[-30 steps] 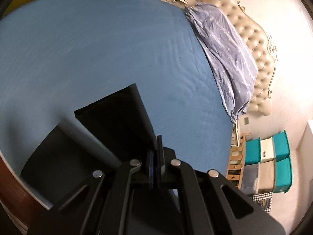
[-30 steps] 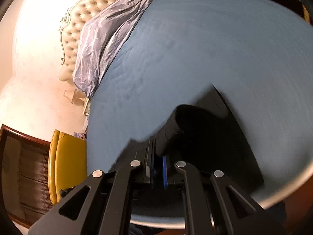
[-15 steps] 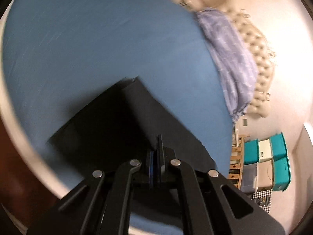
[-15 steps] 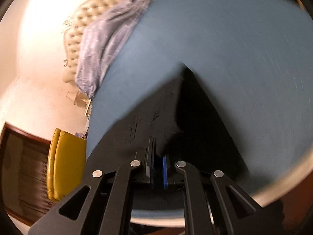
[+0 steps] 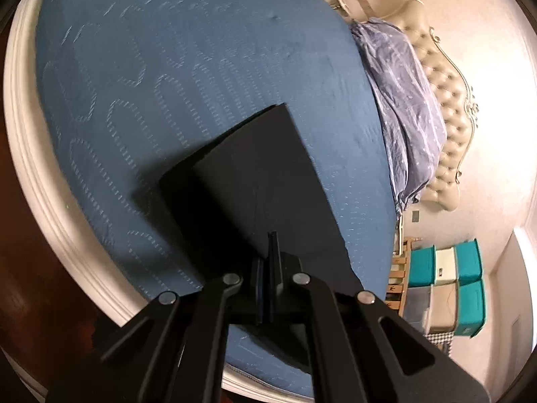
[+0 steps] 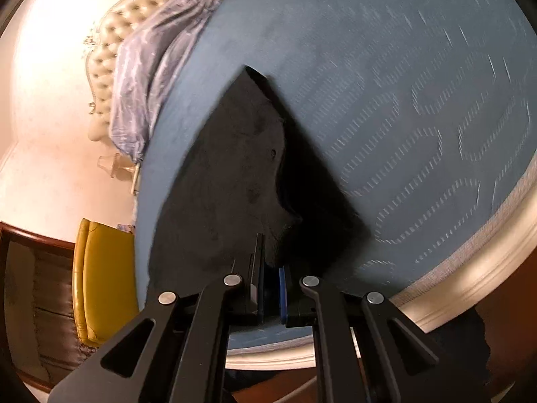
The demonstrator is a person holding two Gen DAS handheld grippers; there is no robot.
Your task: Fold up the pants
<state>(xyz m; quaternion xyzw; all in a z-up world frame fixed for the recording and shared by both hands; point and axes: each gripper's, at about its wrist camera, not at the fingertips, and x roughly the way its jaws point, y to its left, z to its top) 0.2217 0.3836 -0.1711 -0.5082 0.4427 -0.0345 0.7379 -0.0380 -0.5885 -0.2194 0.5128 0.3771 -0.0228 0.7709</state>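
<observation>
Left wrist shows your left claw [image 5: 268, 268] clamped on the pants [image 5: 268, 174], now lowered onto the bed [image 5: 167, 67]; right claw [image 6: 271, 278] grips too. Fold laid; release next.

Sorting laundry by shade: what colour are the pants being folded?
Black. The pants show it best in the left wrist view, against the blue mattress.

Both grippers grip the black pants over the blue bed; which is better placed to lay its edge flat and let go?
Probably left. The left gripper clamps pants that look smooth and flat on the bed. At the right gripper the cloth bunches in a raised fold, so it likely needs more lowering.
</observation>
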